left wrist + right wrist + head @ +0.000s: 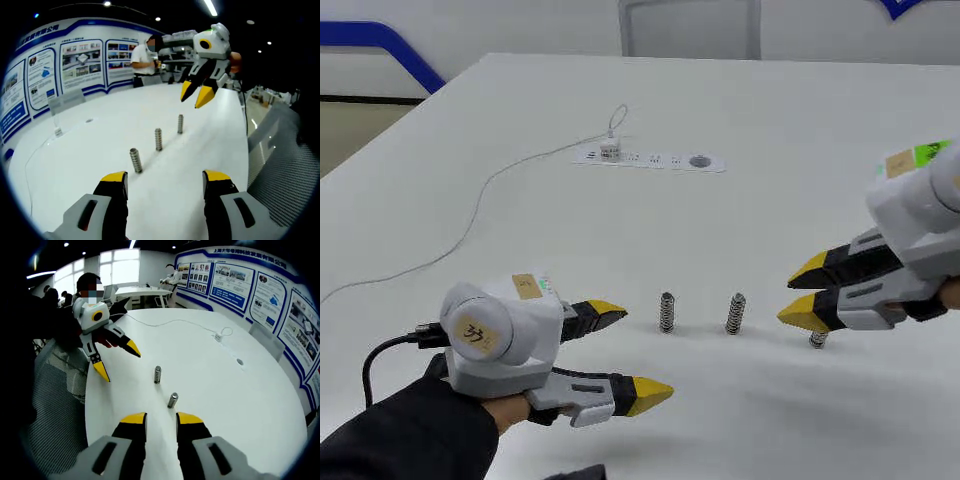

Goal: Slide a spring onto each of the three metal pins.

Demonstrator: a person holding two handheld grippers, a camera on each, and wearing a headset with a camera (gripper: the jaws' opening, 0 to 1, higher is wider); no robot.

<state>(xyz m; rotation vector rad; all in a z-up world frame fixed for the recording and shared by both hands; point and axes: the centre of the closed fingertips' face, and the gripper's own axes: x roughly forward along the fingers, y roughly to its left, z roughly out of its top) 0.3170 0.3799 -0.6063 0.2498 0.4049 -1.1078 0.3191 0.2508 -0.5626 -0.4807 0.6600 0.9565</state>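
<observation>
Left hand-held gripper wide open, right hand-held gripper narrowly open, both empty.

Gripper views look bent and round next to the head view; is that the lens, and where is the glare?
Yes, fisheye lenses: left gripper view curves the posters and table edge, with a ceiling light streaking; right gripper view blows out the windows; head view is straight, evenly lit, springs sharp with faint shadows.
</observation>
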